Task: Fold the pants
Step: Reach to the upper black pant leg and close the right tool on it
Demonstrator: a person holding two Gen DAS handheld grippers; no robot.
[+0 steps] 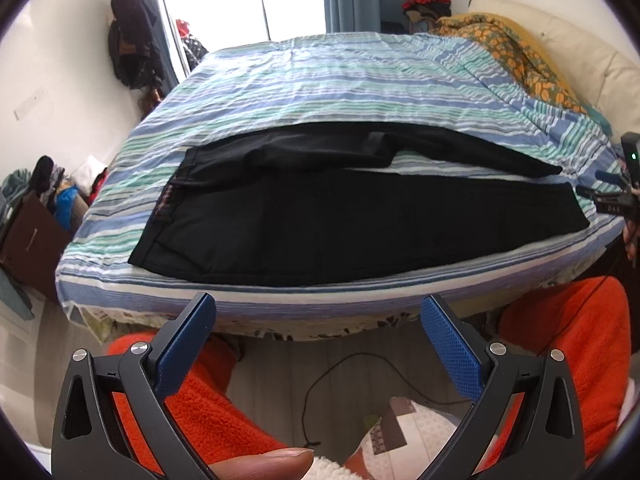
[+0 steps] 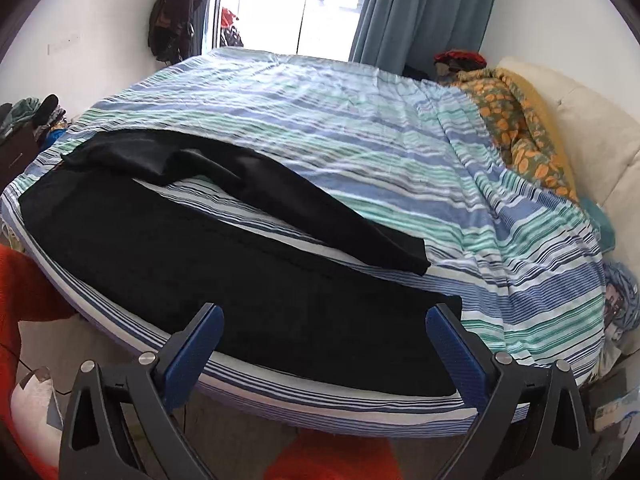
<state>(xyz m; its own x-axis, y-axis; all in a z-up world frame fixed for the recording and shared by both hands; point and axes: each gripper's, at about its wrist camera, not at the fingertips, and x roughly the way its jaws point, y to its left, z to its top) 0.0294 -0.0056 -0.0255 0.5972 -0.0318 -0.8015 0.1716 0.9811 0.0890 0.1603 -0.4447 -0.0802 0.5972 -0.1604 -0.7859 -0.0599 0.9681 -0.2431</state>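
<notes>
Black pants [image 1: 340,216] lie spread flat on the striped bed [image 1: 320,80], just beyond both sets of tongs. The left tongs [image 1: 318,320] hang apart and empty off the bed's near edge, above the person's orange-clad knees [image 1: 192,400], with the waistband ahead and to their left. The right tongs [image 2: 324,330] also stand wide apart with nothing between the blue pads; the hem end of the near leg [image 2: 280,312] lies directly past their tips. Farther out, the other leg [image 2: 280,196] angles away, a wedge of striped sheet showing between the two. Judging from this, no fold is made yet: the legs need to be brought together, then the length doubled over.
</notes>
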